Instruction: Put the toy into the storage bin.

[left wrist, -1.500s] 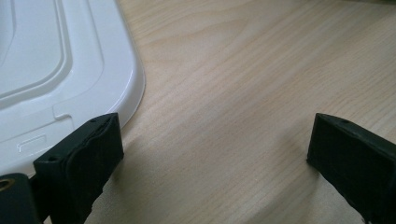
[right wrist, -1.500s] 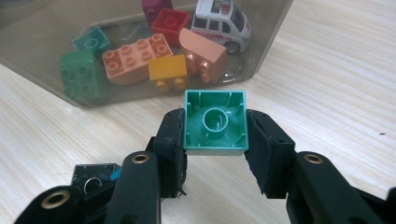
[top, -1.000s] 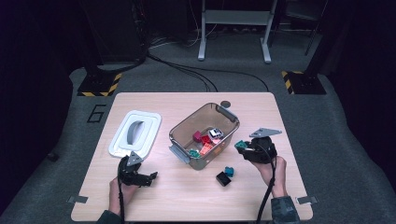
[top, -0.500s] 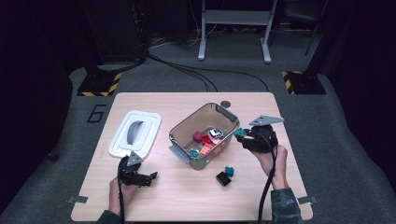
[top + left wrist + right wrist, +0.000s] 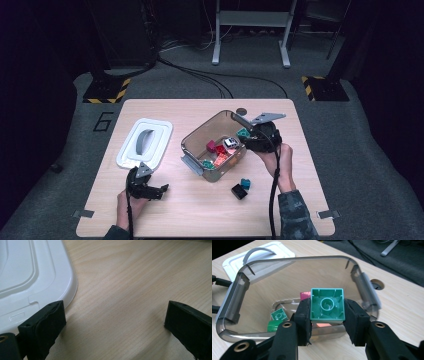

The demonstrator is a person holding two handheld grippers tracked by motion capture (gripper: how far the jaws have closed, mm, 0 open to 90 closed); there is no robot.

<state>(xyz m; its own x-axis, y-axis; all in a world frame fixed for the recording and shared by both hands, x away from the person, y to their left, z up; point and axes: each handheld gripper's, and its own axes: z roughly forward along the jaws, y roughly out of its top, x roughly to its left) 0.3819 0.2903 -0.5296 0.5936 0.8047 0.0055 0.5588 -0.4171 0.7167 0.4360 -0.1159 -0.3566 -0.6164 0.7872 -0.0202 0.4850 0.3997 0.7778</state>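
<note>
White lid (image 5: 145,143) flat on wooden table (image 5: 200,215), grey handle up. Black block (image 5: 238,191) touching teal block (image 5: 245,183) near front.

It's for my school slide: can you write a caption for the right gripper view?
Right gripper holding a teal brick over the clear bin.

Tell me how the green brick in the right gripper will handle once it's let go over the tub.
The green brick looks like rigid, hollow plastic, so probably light and stiff. Its flat sides suit the right gripper. Dropped into the clear tub, it would likely bounce and settle rather than roll.
</note>
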